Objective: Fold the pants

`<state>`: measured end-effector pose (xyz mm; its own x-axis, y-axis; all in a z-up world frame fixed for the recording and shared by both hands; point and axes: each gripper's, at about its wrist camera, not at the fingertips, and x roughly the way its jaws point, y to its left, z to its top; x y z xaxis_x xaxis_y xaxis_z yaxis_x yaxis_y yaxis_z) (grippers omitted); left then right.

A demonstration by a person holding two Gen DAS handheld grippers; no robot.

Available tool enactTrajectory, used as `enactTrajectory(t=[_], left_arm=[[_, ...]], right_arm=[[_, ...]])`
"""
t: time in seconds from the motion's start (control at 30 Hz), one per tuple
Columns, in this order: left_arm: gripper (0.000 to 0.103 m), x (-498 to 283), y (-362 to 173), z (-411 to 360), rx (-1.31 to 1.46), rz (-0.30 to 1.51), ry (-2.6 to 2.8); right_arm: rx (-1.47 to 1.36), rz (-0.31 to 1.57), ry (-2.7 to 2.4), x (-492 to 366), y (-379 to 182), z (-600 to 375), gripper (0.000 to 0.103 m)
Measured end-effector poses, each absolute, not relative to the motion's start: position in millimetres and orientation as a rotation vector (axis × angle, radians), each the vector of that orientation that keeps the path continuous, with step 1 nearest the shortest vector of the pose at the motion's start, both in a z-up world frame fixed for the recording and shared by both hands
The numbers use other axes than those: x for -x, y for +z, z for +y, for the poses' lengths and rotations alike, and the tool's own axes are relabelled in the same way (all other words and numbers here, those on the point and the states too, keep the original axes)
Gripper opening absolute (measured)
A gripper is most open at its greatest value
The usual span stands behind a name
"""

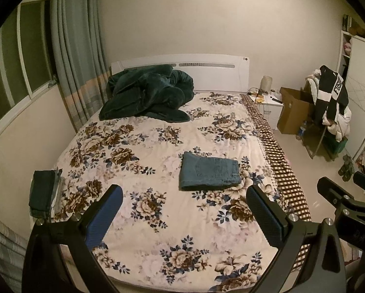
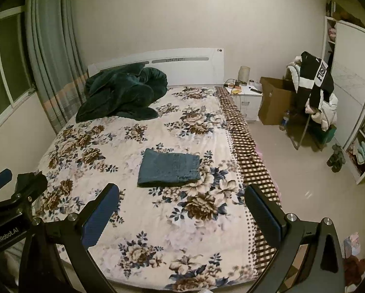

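Note:
Blue denim pants (image 1: 209,171) lie folded into a flat rectangle on the floral bedspread (image 1: 145,146), right of the bed's middle; they also show in the right wrist view (image 2: 169,167). My left gripper (image 1: 184,193) is open and empty, held above the bed's near end, well short of the pants. My right gripper (image 2: 182,191) is open and empty too, at a similar height and distance. The right gripper's body shows at the right edge of the left wrist view, the left gripper's at the left edge of the right wrist view.
A stack of folded dark clothes (image 1: 44,193) sits at the bed's left edge. A rumpled dark green blanket (image 1: 145,95) lies by the headboard. Right of the bed are a white nightstand (image 2: 247,100), a cardboard box (image 2: 272,100) and a chair piled with clothes (image 2: 314,95).

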<state>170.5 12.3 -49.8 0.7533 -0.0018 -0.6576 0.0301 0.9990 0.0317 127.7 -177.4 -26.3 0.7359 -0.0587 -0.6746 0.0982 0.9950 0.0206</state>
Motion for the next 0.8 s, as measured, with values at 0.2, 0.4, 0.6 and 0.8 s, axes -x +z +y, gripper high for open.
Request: enactTrajectory(t=[0.2, 0.4, 0.6, 0.8], left_arm=[[0.103, -166.6, -50.4, 10.3, -0.037, 0.721, -0.014], [0.103, -166.7, -51.5, 10.5, -0.038, 0.720, -0.017], [0.103, -162.6, -52.0, 9.0, -0.038, 0.718, -0.013], [0.103, -161.8, -52.7, 8.8, -0.034, 0.718, -0.009]], right_arm=[[-0.057, 0.747, -0.082, -124.3, -31.4, -177.0, 0.103], [-0.060, 0.743, -0.083, -123.5, -31.9, -178.1, 0.103], [-0.062, 0.747, -0.081, -122.2, -31.8, -179.8, 0.103], [-0.063, 0.746, -0.083, -120.8, -32.2, -178.3, 0.103]])
